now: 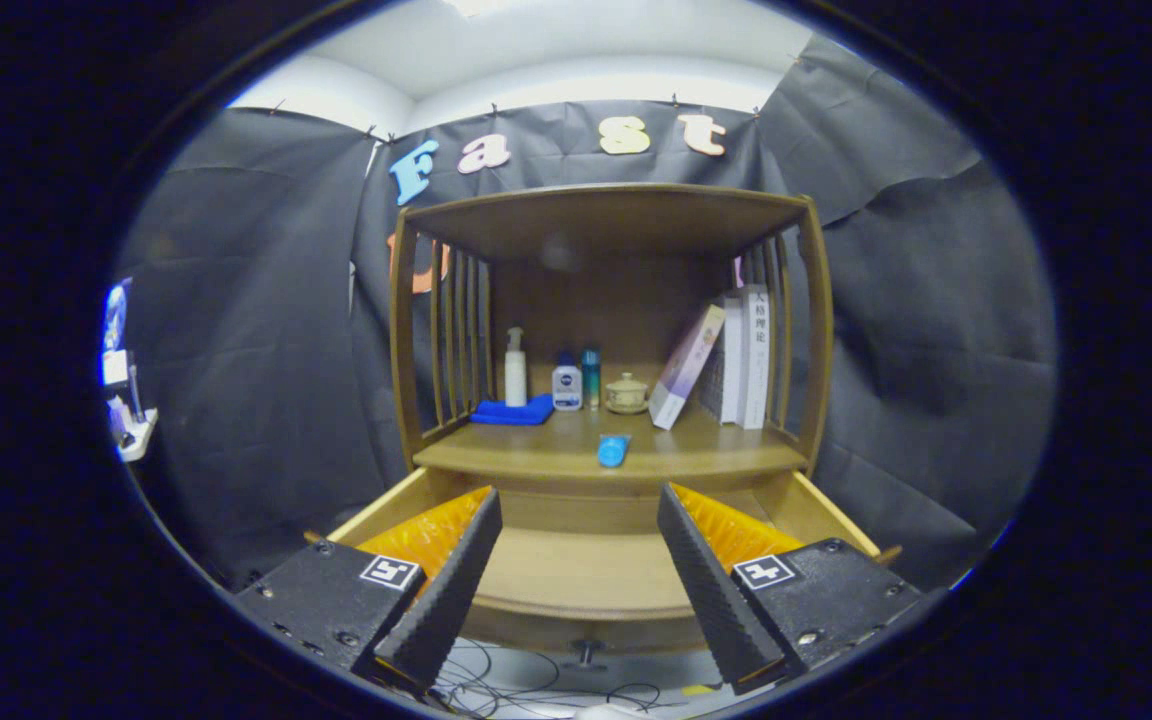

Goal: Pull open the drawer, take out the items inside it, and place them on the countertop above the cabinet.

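Drawer [576, 570] pulled open beneath my tool [581, 575]; blue item [613, 450] lies on the counter [716, 455] beyond my fingers. My tool is spread wide, grasping nothing.

pump bottle [515, 366] on blue cloth [512, 411] | lidded jar [626, 394] | books [744, 356] | floor cables [536, 685]

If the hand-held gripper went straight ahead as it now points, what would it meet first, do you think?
Probably the blue item lying at the countertop edge, beyond the open hand-held gripper hanging over the pulled-out drawer; depth is hard to judge.
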`<state>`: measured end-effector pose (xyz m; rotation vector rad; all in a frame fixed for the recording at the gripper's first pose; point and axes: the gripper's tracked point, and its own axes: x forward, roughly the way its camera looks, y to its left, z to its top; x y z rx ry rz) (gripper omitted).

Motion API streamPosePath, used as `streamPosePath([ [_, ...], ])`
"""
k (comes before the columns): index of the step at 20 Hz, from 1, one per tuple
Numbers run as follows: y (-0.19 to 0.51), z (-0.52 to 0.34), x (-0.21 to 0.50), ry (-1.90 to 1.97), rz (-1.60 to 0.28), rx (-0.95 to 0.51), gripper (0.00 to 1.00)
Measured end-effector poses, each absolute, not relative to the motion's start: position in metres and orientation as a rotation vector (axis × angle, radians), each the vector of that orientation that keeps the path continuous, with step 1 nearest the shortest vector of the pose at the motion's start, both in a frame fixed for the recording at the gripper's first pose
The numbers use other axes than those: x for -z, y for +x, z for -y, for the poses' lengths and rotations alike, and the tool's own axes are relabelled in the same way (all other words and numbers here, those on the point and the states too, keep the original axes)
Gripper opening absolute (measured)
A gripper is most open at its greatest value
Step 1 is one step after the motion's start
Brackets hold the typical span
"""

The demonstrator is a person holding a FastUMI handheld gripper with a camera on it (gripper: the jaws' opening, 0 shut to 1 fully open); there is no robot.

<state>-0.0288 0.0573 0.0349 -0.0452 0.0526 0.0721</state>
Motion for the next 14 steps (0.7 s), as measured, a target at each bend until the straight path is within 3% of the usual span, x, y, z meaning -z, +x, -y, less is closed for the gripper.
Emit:
streamPosePath([
  [8,-0.052,-0.041,0.082,-0.106,-0.150,0.010,0.99],
  [14,-0.032,-0.038,0.118,-0.109,-0.189,0.025,0.99],
])
